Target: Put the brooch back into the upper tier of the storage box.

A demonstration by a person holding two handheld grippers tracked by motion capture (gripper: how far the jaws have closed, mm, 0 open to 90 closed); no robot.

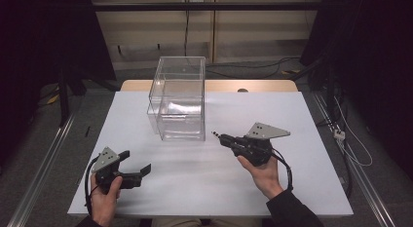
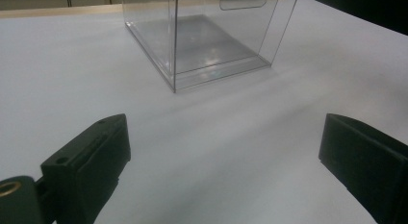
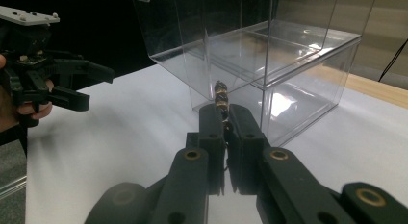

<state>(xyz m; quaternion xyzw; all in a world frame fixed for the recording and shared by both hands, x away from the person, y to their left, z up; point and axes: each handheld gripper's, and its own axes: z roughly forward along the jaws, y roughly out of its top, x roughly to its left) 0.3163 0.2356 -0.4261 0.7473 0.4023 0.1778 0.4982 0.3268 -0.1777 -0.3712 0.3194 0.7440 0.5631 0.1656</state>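
Observation:
A clear plastic box (image 1: 178,98) stands on the white table (image 1: 292,120), toward the back and left of centre. My right gripper (image 1: 224,138) is shut on a small banded metal plug (image 1: 215,134) whose tip juts out toward the box's near right corner. In the right gripper view the plug (image 3: 221,96) sticks out between the closed jaws of the gripper (image 3: 225,111), just short of the box (image 3: 269,51). My left gripper (image 1: 138,161) rests low at the front left, open and empty. In its own view the left gripper (image 2: 226,152) faces the box (image 2: 207,36).
A wooden strip (image 1: 253,85) runs along the table's far edge. Cables (image 1: 253,66) lie on the floor behind, and metal rails (image 1: 44,163) flank both sides. In the right gripper view, the left gripper (image 3: 96,88) sits off to the left.

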